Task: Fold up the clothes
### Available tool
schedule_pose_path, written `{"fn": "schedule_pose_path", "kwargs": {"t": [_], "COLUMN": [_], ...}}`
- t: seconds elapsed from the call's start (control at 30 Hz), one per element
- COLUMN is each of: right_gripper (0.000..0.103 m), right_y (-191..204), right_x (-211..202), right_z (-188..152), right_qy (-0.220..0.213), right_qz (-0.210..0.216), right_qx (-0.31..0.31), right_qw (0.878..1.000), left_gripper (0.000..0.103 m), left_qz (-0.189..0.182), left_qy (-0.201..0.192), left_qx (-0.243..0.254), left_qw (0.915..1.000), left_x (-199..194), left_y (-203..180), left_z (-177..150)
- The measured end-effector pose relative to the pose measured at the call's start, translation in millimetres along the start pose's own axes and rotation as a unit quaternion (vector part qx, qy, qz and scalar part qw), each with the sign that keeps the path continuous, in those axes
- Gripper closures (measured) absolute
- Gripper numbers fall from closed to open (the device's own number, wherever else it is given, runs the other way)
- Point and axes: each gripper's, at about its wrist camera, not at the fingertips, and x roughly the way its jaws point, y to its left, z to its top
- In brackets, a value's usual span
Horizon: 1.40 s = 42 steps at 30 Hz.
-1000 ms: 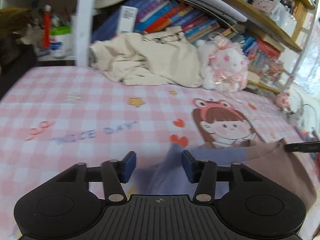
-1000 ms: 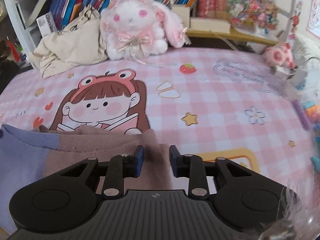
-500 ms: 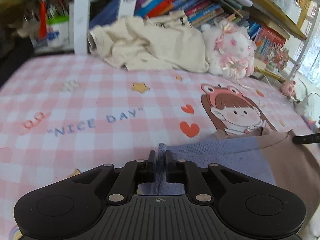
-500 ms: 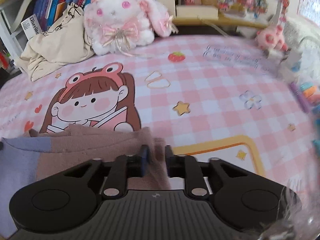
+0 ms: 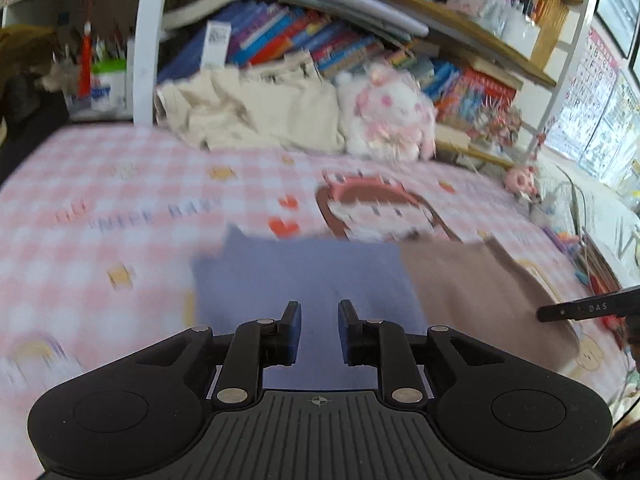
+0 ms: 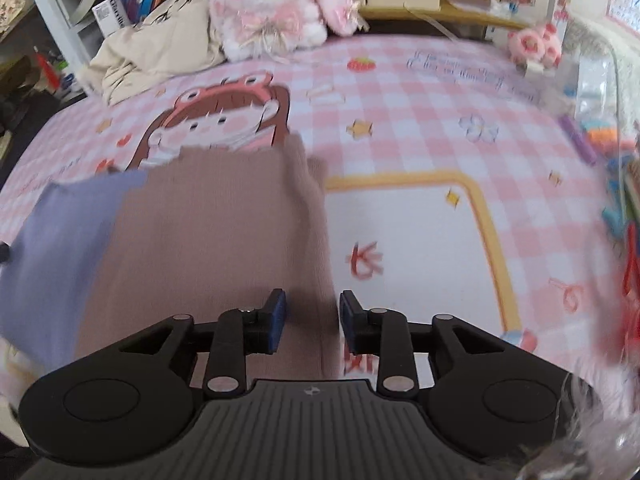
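A two-tone garment lies flat on the pink checked bed cover, its lavender half on the left and its brown half on the right. My left gripper is open above the lavender half, holding nothing. My right gripper is open above the right edge of the brown half, holding nothing. The lavender part shows at the left of the right wrist view. A tip of the right gripper shows at the right edge of the left wrist view.
A crumpled cream garment and a white-pink plush rabbit lie at the back against bookshelves. A white post stands back left. Small toys and clutter line the right side of the bed.
Both grippers had closed on the garment's far edge half a second ago. Now both have opened and pulled back, and the garment lies spread flat farther up the bed.
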Motion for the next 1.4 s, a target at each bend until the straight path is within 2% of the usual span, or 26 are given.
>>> {"fn": "schedule_pose_path", "kwargs": {"t": [0.1,0.13,0.2,0.23,0.33,0.4,0.5,0.53,0.6,0.83,0.9,1.0,1.07,1.27,1.4], "right_gripper": [0.074,0.085,0.092,0.096,0.096,0.095,0.086,0.076,0.065,0.061,0.057,0.057,0.056,0.051,0.047], "right_y": [-10,-13,-15,-11,-1,2,-2,-3,-7,-12,-7,1,6,17,23], "right_x": [4,6,3,-6,-33,-28,-17,-21,-30,-53,-56,-57,-57,-57,-59], "right_z": [-6,-7,-6,-6,-7,-8,-13,-15,-19,-40,-48,-57,-61,-70,-73], "right_qy": [0.007,0.015,0.021,0.01,-0.023,-0.018,0.0,-0.006,-0.02,-0.039,-0.042,-0.041,-0.039,-0.036,-0.038], "right_qz": [0.033,0.049,0.073,0.081,0.102,0.082,0.07,0.073,0.079,0.088,0.085,0.083,0.081,0.081,0.076], "right_qx": [0.021,0.032,0.038,0.02,-0.028,-0.052,-0.061,-0.067,-0.079,-0.126,-0.147,-0.179,-0.197,-0.226,-0.231], "right_qw": [0.999,0.998,0.996,0.996,0.994,0.995,0.996,0.995,0.994,0.987,0.985,0.98,0.976,0.97,0.969], "left_gripper": [0.083,0.083,0.082,0.082,0.082,0.082,0.078,0.075,0.066,0.061,0.051,0.045,0.04,0.04,0.039], "left_qz": [0.02,0.032,0.048,0.051,0.054,0.06,0.078,0.083,0.089,0.115,0.123,0.132,0.136,0.117,0.114], "left_qy": [0.046,0.052,0.049,0.051,0.051,0.045,0.032,0.019,-0.005,-0.025,-0.027,-0.025,-0.021,-0.028,-0.028], "left_qx": [0.005,0.009,0.012,0.005,-0.024,-0.041,-0.071,-0.08,-0.087,-0.089,-0.087,-0.095,-0.113,-0.2,-0.227], "left_qw": [0.9988,0.9981,0.9975,0.9974,0.997,0.9964,0.9939,0.9931,0.9921,0.989,0.9883,0.9864,0.9841,0.9724,0.9669], "left_x": [17,21,22,22,21,19,10,3,-11,-39,-44,-49,-51,-61,-61], "left_y": [-15,-20,-24,-24,-20,-20,-26,-30,-39,-72,-79,-85,-83,-66,-54], "left_z": [-17,-21,-23,-23,-22,-24,-23,-24,-28,-49,-56,-66,-72,-84,-84]}}
